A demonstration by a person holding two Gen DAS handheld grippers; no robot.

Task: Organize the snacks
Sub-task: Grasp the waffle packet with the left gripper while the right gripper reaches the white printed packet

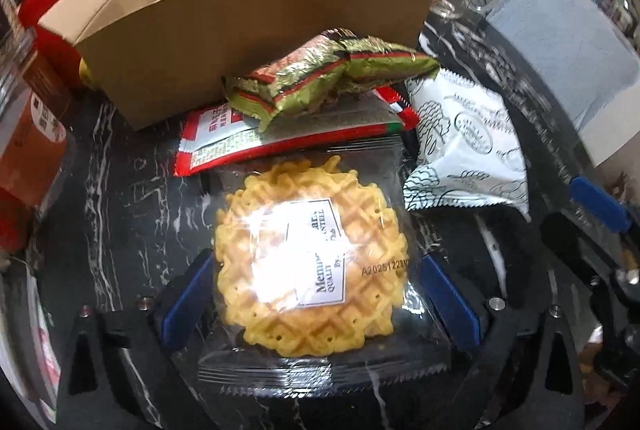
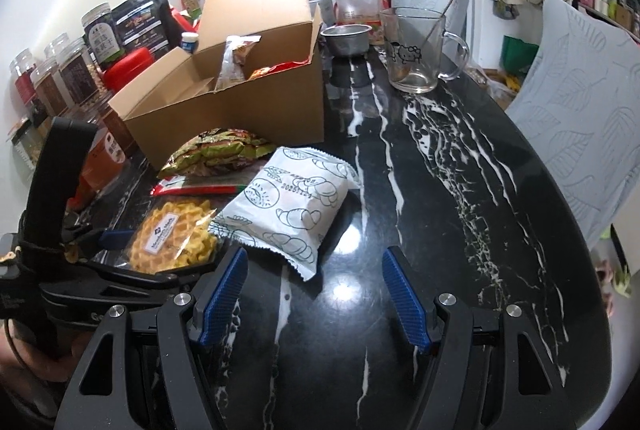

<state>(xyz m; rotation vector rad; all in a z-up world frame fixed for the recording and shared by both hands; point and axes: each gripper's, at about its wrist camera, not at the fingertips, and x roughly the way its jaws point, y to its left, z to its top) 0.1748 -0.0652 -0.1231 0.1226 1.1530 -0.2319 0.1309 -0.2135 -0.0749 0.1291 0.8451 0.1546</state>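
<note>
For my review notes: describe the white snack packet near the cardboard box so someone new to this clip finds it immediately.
Start at the open cardboard box on the black marble table. In front of it lies a cluster of snacks; the white packet is the one farthest right, beside the clear-wrapped waffle. Unlike the green-gold foil packs and the red sachet, it is plain white with outline drawings of croissants and bread.

Bright overhead glare on waffle pack; edges warped, maybe blurred.
</note>
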